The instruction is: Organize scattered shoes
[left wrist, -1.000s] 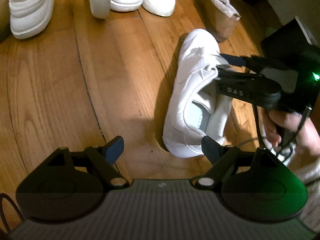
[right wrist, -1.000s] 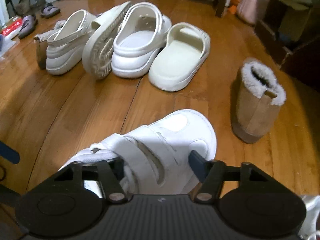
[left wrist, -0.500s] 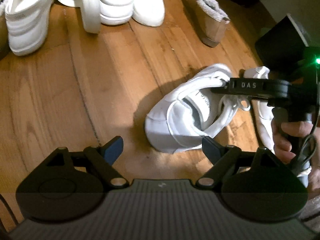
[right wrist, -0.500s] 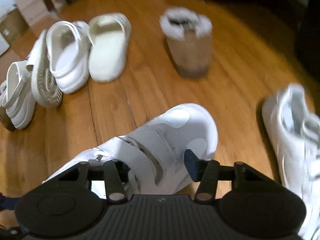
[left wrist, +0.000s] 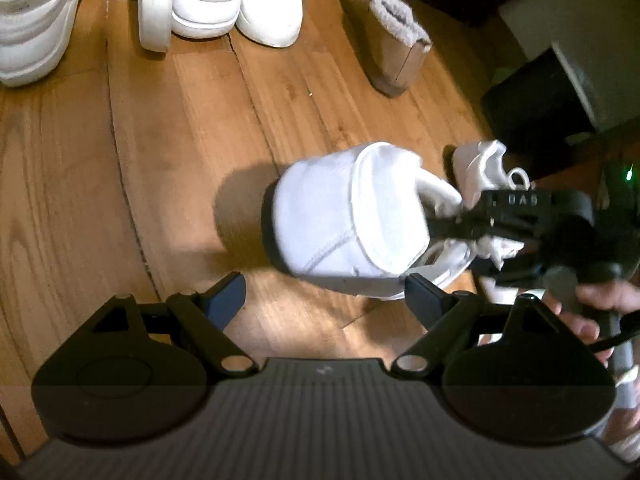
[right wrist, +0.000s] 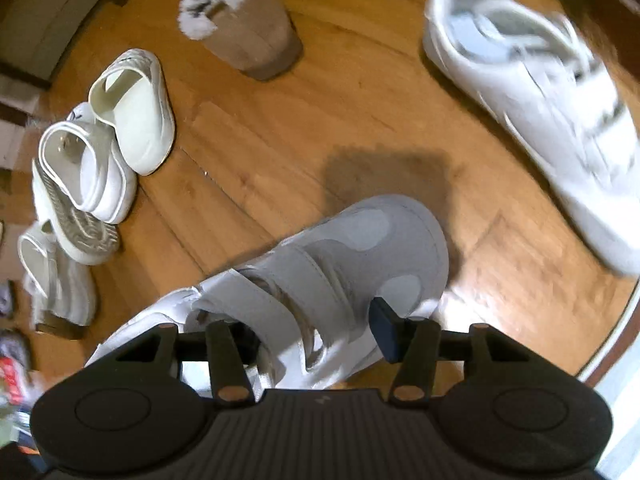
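Note:
A white strap sneaker (right wrist: 352, 248) hangs in my right gripper (right wrist: 304, 332), which is shut on its side wall, one finger inside the opening and the other (right wrist: 384, 328) outside. Its shadow lies on the wooden floor just beyond the toe. In the left wrist view the same sneaker (left wrist: 348, 216) hangs in front of my left gripper (left wrist: 326, 300), which stands open and holds nothing. The right gripper (left wrist: 448, 226) reaches in from the right, with a hand (left wrist: 592, 312) on its handle. The matching sneaker (right wrist: 540, 92) lies on the floor at the right, blurred.
A tan fur-lined boot (right wrist: 248, 28) stands at the back. White slides and clogs (right wrist: 100, 152) lie bunched at the left, one on its side. Dark furniture (left wrist: 536, 92) stands at the right in the left wrist view. Bare floor lies between the shoes.
My right gripper has rolled and swung to the right with the sneaker, turning its toe around; the matching sneaker has come into its view. The left gripper has stayed open and almost still.

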Demonstrator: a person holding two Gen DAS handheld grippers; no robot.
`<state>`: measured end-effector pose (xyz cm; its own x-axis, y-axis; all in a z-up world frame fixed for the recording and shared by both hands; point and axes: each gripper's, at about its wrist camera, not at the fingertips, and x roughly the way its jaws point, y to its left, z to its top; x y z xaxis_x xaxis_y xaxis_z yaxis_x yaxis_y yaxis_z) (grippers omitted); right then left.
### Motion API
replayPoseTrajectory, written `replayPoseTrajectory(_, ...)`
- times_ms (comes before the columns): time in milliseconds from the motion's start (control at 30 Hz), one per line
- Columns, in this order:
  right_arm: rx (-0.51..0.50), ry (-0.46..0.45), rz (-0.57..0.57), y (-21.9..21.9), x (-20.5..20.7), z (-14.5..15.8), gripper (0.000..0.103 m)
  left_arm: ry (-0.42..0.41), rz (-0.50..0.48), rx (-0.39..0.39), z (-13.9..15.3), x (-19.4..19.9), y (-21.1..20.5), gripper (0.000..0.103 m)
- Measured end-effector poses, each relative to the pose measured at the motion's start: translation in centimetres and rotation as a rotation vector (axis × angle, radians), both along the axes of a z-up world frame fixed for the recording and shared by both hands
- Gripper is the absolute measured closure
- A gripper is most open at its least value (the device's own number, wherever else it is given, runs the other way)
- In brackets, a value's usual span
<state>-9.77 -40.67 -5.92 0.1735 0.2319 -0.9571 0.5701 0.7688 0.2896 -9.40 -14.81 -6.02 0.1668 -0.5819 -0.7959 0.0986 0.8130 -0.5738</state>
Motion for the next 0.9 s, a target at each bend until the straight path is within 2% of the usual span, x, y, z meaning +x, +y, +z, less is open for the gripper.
replayPoseTrajectory(100,0.022,0.027,-0.032,-0.5,-0.8,-0.1,0.045,-0.001,-0.008,0.044,0.0,0.0,-0.4,0.016)
replayPoseTrajectory(200,0.031,0.021,-0.043,-0.4,-1.5,-0.2,0.032,0.011,-0.007,0.063,-0.1,0.1,-0.3,0.016)
replayPoseTrajectory(267,0.024,-0.015,-0.008,0.5,-1.6,0.2,0.027,0.022,-0.002,0.066,-0.1,0.2,-0.1,0.016)
replayPoseTrajectory(300,-0.024,-0.042,0.041,1.3,-1.5,0.8,0.027,0.027,0.0,0.064,-0.1,0.3,0.1,0.016)
replayPoseTrajectory(400,-0.385,-0.267,0.453,6.4,-1.5,4.9,0.021,0.057,-0.011,0.026,-0.2,0.7,0.3,0.016)
replayPoseTrajectory(433,-0.439,-0.34,0.596,7.6,-2.1,5.7,0.018,0.072,-0.014,0.004,-0.4,0.8,0.3,0.016)
replayPoseTrajectory(467,-0.466,-0.411,0.738,8.5,-2.8,6.2,0.01,0.103,-0.018,-0.04,-0.8,0.9,0.4,0.016)
replayPoseTrajectory(500,-0.491,-0.482,0.88,9.5,-3.6,6.7,0.008,0.133,-0.021,-0.077,-1.2,1.0,0.4,0.016)
replayPoseTrajectory(533,-0.503,-0.507,0.983,10.1,-4.2,6.8,0.008,0.164,-0.022,-0.116,-1.6,1.1,0.4,0.016)
replayPoseTrajectory(633,-0.56,-0.484,1.208,11.0,-5.6,5.1,0.008,0.219,-0.021,-0.178,-2.4,1.2,0.3,0.016)
replayPoseTrajectory(767,-0.521,-0.416,1.293,10.9,-5.8,2.5,0.008,0.222,-0.036,-0.141,-2.5,1.2,-0.5,0.016)
replayPoseTrajectory(900,-0.553,-0.437,1.359,11.2,-5.8,0.6,0.007,0.205,-0.038,-0.079,-2.4,1.4,-1.3,0.016)
